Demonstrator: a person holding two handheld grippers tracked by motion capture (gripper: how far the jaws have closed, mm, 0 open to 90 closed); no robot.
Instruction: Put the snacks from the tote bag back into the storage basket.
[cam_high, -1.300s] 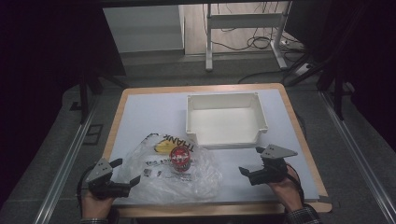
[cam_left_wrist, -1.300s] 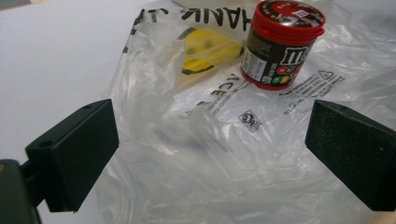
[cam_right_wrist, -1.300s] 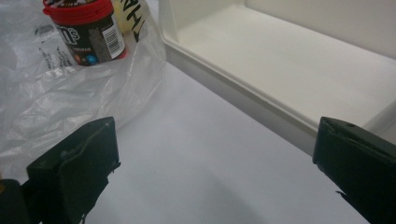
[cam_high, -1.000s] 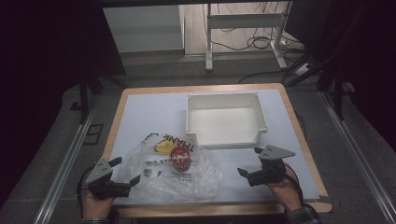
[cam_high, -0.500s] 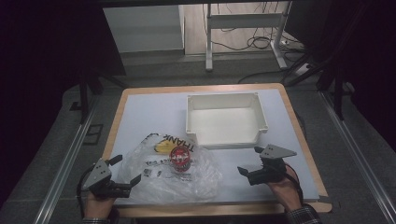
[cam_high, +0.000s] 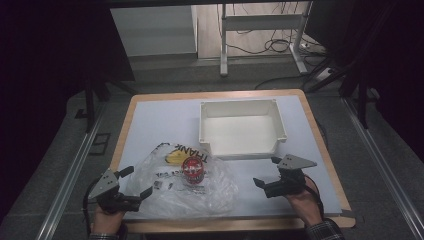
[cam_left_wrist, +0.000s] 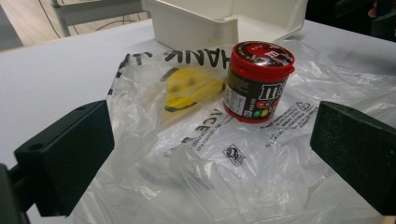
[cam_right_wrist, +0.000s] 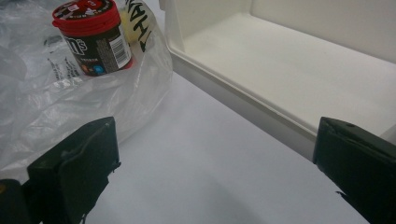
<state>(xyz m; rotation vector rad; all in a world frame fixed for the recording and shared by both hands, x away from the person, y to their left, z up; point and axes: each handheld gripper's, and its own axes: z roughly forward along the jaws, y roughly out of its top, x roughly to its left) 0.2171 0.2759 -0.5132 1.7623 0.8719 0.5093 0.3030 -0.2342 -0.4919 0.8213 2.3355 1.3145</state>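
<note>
- The table (cam_high: 150, 120) occupied the centre of the high view, with a white top and a wooden edge.
- A white bin (cam_high: 242, 129) sat in the upper middle of the table, open side up and holding nothing.
- A clear plastic bag (cam_high: 175, 187) lay crumpled at the lower centre-left of the frame, printed with black lettering and a yellow face.
- A jar (cam_high: 193, 168) with a red lid stood upright on the bag, just below the bin's near left corner.
- The left gripper (cam_high: 131, 184) sat at the lower left of the high view, jaws spread wide at the bag's left edge, holding nothing.
- The right gripper (cam_high: 266, 171) sat at the lower right, jaws spread wide over bare table, apart from the bag and just below the bin.
- In the left gripper view, the jar (cam_left_wrist: 257, 81) stood at upper centre between the two jaws.
</note>
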